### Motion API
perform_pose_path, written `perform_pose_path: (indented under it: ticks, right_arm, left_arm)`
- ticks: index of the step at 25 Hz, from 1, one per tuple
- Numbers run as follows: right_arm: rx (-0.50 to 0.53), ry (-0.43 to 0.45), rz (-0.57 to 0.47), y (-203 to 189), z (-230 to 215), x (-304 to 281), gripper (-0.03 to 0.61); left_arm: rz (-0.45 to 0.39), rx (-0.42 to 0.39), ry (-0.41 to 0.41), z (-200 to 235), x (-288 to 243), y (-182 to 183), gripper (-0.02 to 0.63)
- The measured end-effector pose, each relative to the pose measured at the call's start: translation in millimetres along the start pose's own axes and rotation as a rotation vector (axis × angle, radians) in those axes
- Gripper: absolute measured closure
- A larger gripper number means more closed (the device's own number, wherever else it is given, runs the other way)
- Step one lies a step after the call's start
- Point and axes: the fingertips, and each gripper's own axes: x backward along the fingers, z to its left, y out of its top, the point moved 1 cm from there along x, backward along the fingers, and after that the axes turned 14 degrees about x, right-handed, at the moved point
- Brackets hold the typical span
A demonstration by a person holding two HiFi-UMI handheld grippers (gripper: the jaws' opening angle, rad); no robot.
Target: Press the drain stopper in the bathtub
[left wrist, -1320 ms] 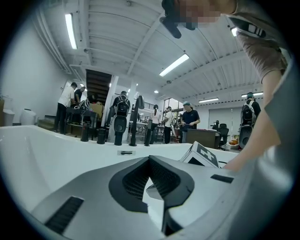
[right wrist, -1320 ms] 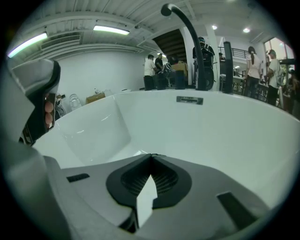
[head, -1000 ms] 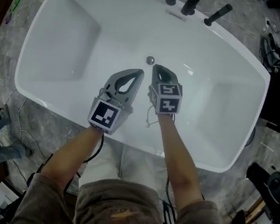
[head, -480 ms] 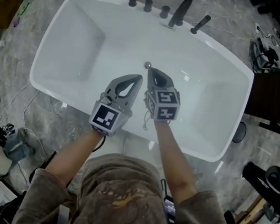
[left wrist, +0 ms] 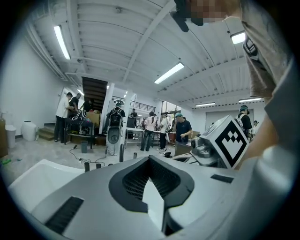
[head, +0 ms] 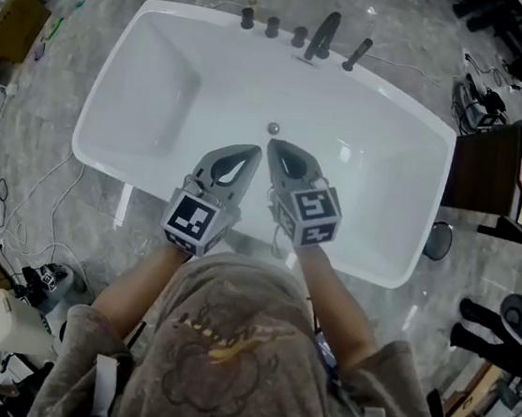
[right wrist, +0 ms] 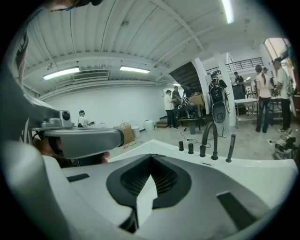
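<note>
The white bathtub (head: 143,169) lies below me, with the small round metal drain stopper (head: 273,129) on its floor near the middle. Both grippers hang over the tub's near side, side by side and pointing at the far rim. My left gripper (head: 256,150) is shut and holds nothing. The right gripper (head: 273,144) is shut and empty too, its tip a short way before the stopper and above it. In the left gripper view the closed jaws (left wrist: 150,158) point level across the room. The right gripper view shows its closed jaws (right wrist: 151,156) aimed over the tub rim (right wrist: 262,171).
A black spout (head: 322,33), knobs (head: 272,25) and a hand shower (head: 356,52) stand on the far rim. A dark cabinet (head: 483,169) is to the right, cables (head: 24,212) lie on the floor at left. Several people (left wrist: 183,131) stand in the room behind.
My head has risen, so the tub looks smaller. Both grippers have drawn back from the stopper toward the near rim, still shut.
</note>
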Motion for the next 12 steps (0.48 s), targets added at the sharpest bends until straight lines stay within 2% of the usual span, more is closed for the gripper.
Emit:
perform_pose_path:
  ticks: [12]
  right_arm:
    - [0.056, 0.035, -0.118, 38, 35, 70, 0.58]
  left_arm:
    - [0.027, -0.062, -0.119, -40, 32, 21, 0.609]
